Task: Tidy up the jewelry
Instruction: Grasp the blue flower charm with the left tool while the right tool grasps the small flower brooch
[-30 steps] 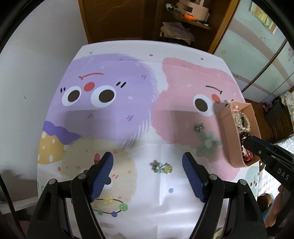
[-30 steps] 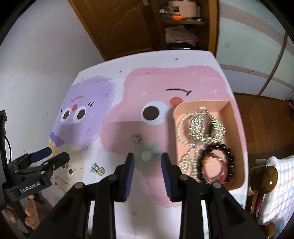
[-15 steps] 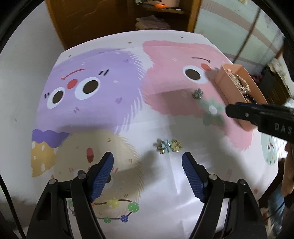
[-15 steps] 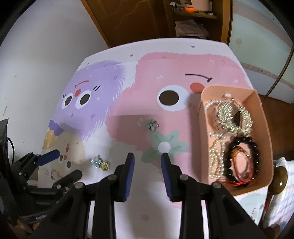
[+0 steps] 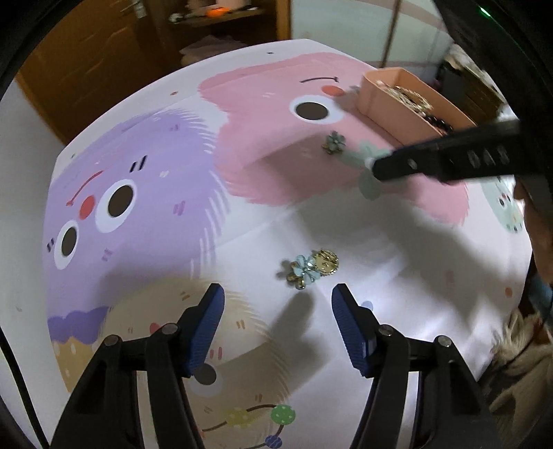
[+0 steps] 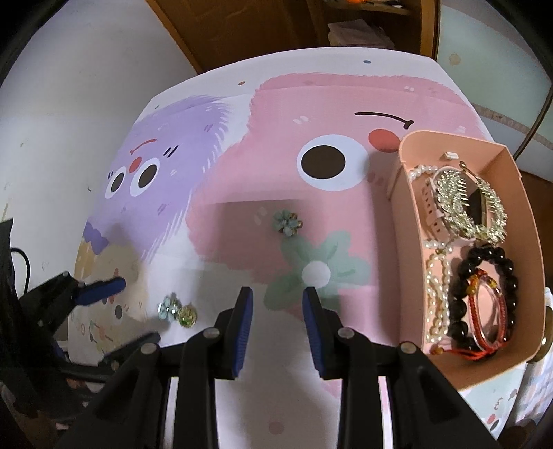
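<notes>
Two small pieces lie together on the cartoon tablecloth: a blue flower brooch (image 5: pixel 302 271) and a gold round one (image 5: pixel 325 262), also in the right wrist view (image 6: pixel 168 307). My left gripper (image 5: pixel 278 317) is open and empty, just short of them. A second flower brooch (image 5: pixel 334 142) (image 6: pixel 287 222) lies farther off. The pink box (image 6: pixel 518 193) (image 5: pixel 390 103) holds pearl strands, a rhinestone piece, a dark bead bracelet and red cords. My right gripper (image 6: pixel 278 311) is open with a narrow gap, empty, left of the box.
The table's far edge meets a brown wooden door and a shelf (image 5: pixel 214 13). A white wall (image 6: pixel 69 103) runs along the left side. A chair knob (image 6: pixel 547 342) and checked cloth sit beyond the box.
My left gripper has moved forward and turned toward the two small pieces, which now lie closer to its fingers. My right gripper has come lower and closer to the table beside the box.
</notes>
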`<state>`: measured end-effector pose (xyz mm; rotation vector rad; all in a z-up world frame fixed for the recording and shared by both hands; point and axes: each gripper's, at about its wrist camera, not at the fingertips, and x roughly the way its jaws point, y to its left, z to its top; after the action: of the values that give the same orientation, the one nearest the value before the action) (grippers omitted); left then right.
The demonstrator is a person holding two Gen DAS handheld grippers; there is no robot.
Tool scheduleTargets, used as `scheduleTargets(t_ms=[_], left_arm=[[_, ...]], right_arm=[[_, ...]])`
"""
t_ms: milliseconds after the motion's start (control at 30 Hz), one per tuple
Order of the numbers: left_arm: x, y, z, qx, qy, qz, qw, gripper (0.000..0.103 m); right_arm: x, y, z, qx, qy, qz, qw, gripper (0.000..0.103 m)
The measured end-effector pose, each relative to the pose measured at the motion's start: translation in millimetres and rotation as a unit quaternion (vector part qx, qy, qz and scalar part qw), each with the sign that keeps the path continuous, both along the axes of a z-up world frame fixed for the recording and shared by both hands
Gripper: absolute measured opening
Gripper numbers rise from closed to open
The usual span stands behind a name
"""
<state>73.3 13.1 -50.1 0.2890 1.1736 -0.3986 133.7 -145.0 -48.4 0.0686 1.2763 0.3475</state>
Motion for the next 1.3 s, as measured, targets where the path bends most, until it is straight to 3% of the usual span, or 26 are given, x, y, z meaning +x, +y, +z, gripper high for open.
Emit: scheduleTargets(t_ms=[200,433,733,1000,1300], left_arm=[[7.8,-2.5,-15.0,0.009,0.024,-0.019,0.9995,0.044],[17.2,7.7,-18.1,-0.014,0.039,-0.003,0.9991,0.042],[19.0,-1.8,-18.6,-0.021,0.045,-0.029,0.9983,0.042],[22.8,-5.3,-17.1,-0.021,0.043,-0.033,0.9983,0.020],[20.8,2.6,-13.8,-0.024,0.045,-0.017,0.9986,0.017]], right_arm=[[16.2,2.2,-1.9,0.002,-0.005,-0.006,1.000,0.030],[34.1,0.8,-6.9,0.008,0.001,-0.019,1.000,0.030],[54.6,-5.2,-12.8,0.018,0.017,-0.036,0.999,0.030],[69.8,-1.2,-13.3,0.011,0.027,-0.027,0.999,0.030],[73.9,20.8,-10.5,-0.023,0.029,0.016,0.999,0.030]])
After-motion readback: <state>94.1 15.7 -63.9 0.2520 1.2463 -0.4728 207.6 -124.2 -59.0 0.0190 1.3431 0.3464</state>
